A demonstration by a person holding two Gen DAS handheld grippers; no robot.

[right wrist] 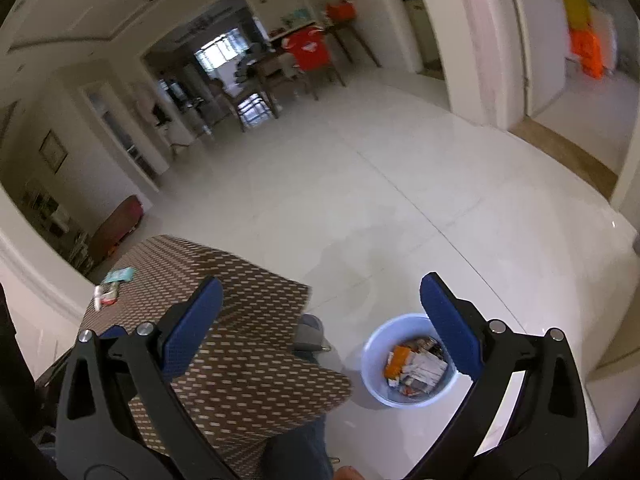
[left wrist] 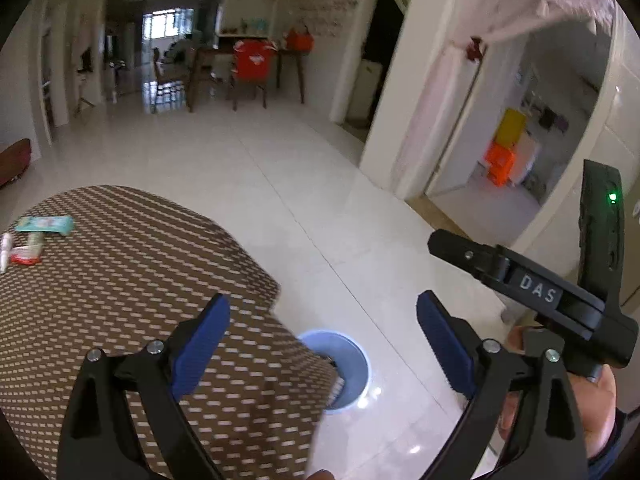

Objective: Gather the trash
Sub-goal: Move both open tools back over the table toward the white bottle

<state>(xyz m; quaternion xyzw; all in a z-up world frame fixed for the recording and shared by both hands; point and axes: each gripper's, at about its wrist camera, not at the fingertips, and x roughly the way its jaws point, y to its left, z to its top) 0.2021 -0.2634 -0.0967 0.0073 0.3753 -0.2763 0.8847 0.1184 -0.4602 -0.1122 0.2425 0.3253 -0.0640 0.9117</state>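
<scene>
A light blue bin [right wrist: 408, 364] stands on the floor beside the table and holds several wrappers; in the left wrist view it [left wrist: 340, 368] is half hidden by the table's edge. A teal packet [left wrist: 45, 224], a white tube [left wrist: 5, 250] and a red-and-white wrapper [left wrist: 26, 256] lie at the table's far left; the packet [right wrist: 119, 276] and wrapper [right wrist: 107, 296] also show in the right wrist view. My left gripper [left wrist: 324, 344] is open and empty above the table's corner. My right gripper [right wrist: 320, 324] is open and empty, above the table's edge and the bin. The right gripper's body [left wrist: 532, 292] shows in the left wrist view.
The table wears a brown cloth with white dashes [left wrist: 132, 280]. A glossy white tiled floor [right wrist: 400, 200] spreads beyond. A dining table with chairs [left wrist: 248, 72] stands far back. A doorway [left wrist: 516, 152] opens at the right. My knee and slipper [right wrist: 310, 334] are beside the table.
</scene>
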